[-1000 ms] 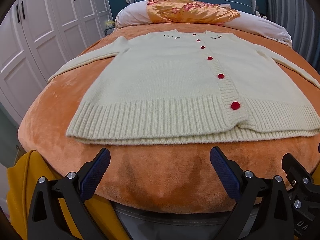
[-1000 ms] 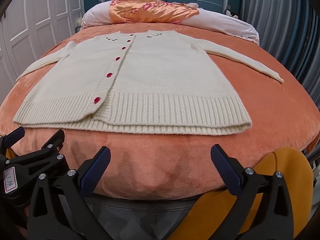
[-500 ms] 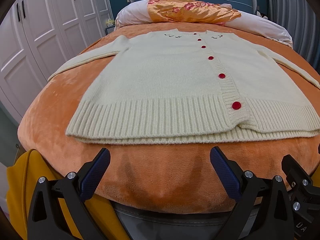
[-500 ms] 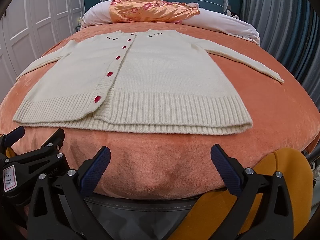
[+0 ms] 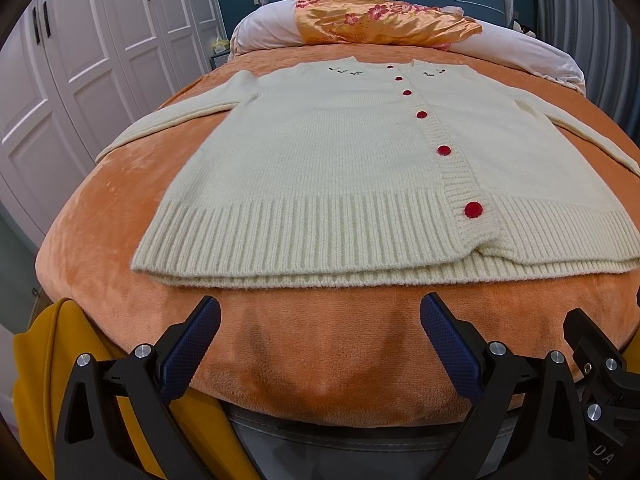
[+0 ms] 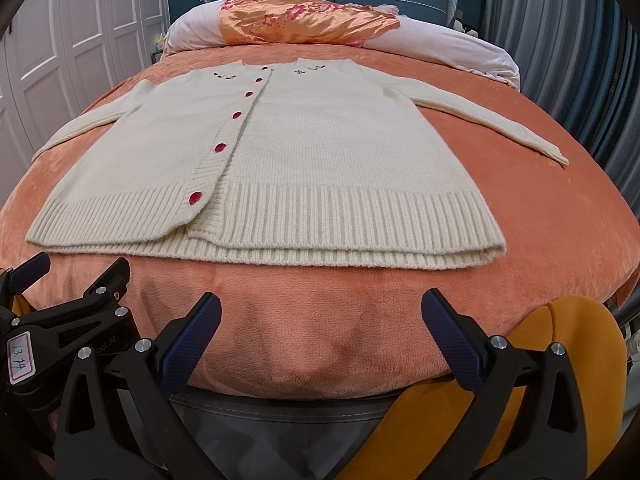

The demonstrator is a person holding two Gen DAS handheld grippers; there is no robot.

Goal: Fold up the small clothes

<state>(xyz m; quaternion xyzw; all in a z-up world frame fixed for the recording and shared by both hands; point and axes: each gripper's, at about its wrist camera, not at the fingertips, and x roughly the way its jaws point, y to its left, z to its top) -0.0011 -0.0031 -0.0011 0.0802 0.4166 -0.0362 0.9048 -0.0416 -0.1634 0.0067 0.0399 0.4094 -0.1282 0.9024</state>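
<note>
1. On the orange blanket (image 5: 104, 216), the cream cardigan (image 5: 320, 160) lies flat, buttoned, sleeves spread; no fold is made yet, so all folding remains
2. The left gripper (image 5: 320, 344) and right gripper (image 6: 320, 344) hover near the hem, jaws wide, empty
3. In the left view, the right sleeve's cuff is cut off

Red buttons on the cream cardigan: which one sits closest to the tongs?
The lowest red button, the only one on the ribbed hem of the cardigan. The other buttons run away up the front band toward the neckline.
</note>
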